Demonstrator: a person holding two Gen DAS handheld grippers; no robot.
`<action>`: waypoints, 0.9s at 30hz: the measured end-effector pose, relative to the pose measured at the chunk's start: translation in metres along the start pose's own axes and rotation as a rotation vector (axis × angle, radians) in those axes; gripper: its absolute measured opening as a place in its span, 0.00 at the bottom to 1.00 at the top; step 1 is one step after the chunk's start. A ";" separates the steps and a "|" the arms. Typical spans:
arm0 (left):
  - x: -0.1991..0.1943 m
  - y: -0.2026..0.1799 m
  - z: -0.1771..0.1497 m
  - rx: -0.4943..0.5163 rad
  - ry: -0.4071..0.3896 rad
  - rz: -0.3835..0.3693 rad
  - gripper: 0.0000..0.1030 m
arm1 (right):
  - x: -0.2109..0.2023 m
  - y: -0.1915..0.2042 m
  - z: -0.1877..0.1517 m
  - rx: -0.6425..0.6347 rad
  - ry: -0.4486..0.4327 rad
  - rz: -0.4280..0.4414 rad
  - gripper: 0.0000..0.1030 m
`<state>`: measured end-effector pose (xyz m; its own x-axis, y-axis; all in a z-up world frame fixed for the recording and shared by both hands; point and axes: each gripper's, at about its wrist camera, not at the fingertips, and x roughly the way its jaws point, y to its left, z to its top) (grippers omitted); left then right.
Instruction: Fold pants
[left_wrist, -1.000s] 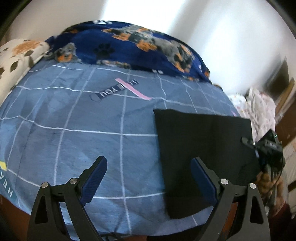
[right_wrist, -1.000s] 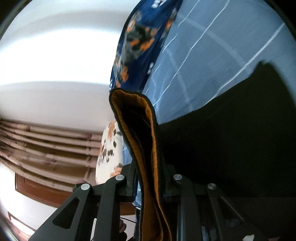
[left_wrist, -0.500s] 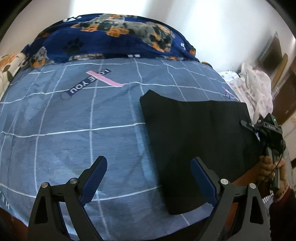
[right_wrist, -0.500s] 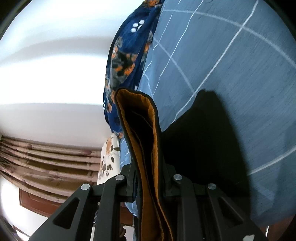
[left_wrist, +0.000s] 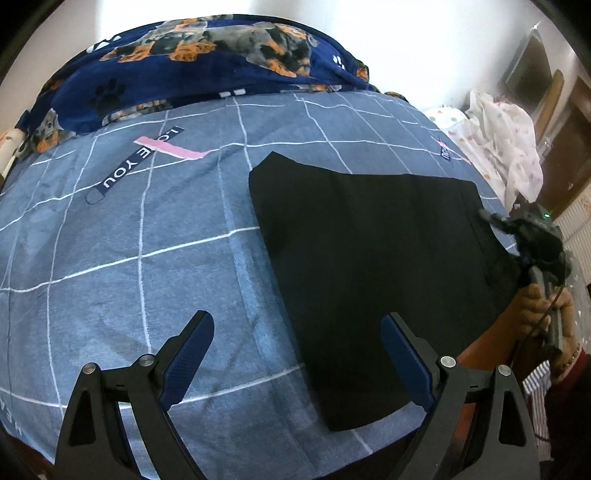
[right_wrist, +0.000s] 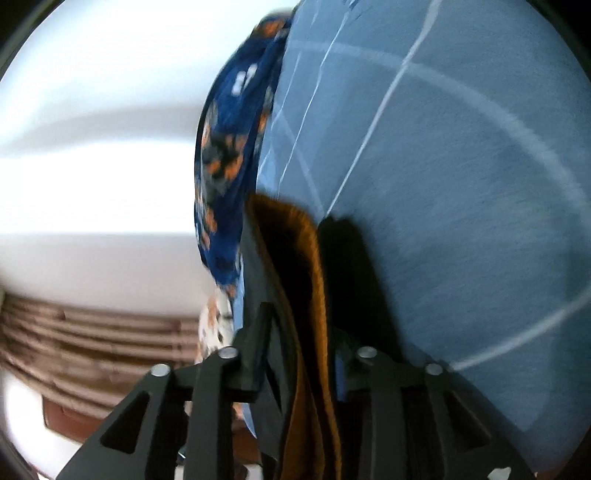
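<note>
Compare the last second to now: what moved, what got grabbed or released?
The right gripper has just been opening; the orange-lined edge of the black pants is between its fingers, no longer pinched tight. The left wrist view has swung, so the pants now sit more central on the blue bedsheet. Unchanged: left gripper wide open and empty, pants folded flat, dog-print blanket at the far end.

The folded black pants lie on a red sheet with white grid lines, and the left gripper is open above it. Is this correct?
Not quite: the sheet is blue, not red, as the left wrist view shows. The black pants do lie on it, and the left gripper is open above it.
</note>
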<state>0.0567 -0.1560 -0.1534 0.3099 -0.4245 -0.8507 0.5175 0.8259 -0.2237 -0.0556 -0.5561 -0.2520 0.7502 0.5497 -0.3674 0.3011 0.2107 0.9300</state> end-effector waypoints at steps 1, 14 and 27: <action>-0.001 0.000 0.000 0.000 -0.002 -0.002 0.89 | -0.011 0.000 0.000 0.002 -0.037 0.002 0.31; -0.004 0.000 -0.002 -0.048 0.006 -0.085 0.89 | -0.064 0.007 -0.085 0.016 0.025 0.071 0.31; -0.005 0.003 -0.010 -0.069 0.019 -0.085 0.89 | -0.051 -0.005 -0.069 0.058 -0.010 0.022 0.25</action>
<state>0.0488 -0.1480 -0.1542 0.2518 -0.4873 -0.8361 0.4847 0.8113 -0.3269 -0.1365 -0.5294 -0.2378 0.7631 0.5452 -0.3471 0.3179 0.1509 0.9360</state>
